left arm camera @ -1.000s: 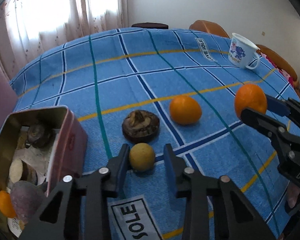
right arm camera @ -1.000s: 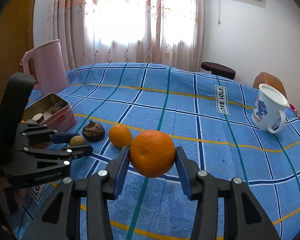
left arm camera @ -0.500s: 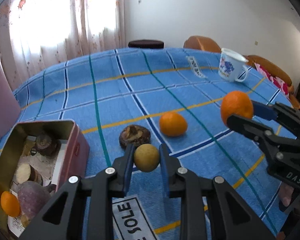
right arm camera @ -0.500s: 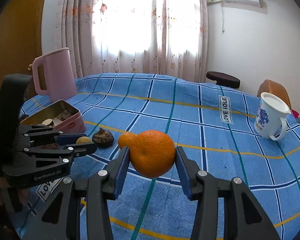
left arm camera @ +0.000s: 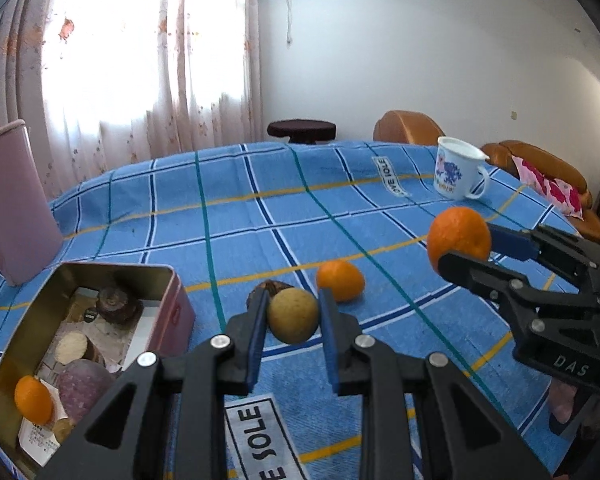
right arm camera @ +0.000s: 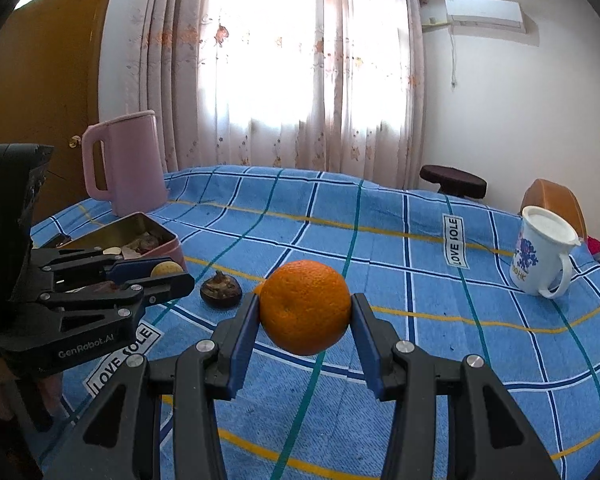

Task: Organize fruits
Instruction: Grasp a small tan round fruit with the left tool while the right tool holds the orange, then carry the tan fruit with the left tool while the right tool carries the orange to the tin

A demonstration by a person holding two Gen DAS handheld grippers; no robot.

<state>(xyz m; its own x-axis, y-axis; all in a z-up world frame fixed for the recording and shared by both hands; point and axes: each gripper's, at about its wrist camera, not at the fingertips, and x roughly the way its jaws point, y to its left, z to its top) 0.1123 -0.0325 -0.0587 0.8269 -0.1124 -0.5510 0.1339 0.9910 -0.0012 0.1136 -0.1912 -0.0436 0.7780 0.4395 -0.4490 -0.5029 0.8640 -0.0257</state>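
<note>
Small yellow-brown fruit sits pinched between my left gripper pads, lifted clear of the blue checked cloth. Jaws closed as far as the fruit allows. Contact looks to be near the pad tips only, on a round, smooth skin. Risk: it squirts forward out of the tips if I tilt or swing too fast toward the tin.

Large orange is clamped in my right gripper, jaws partly open around its width, held above the cloth. Pads bite at its middle, so this grip seems the safer one. Too much squeeze could bruise it.

Pink tin lies open to the left of my left gripper, already crowded: a small orange, a purplish root, cut pieces, paper. Little free floor. A dropped fruit may bounce off the contents or the rim and roll away.

On the cloth, just behind the held fruit: a dark brown fruit and a second loose orange. A low sweep could knock either rolling.

Both grippers are near each other; crossing toward the tin at once risks a clash. Pink jug stands just beyond the tin; white mug is well apart.
</note>
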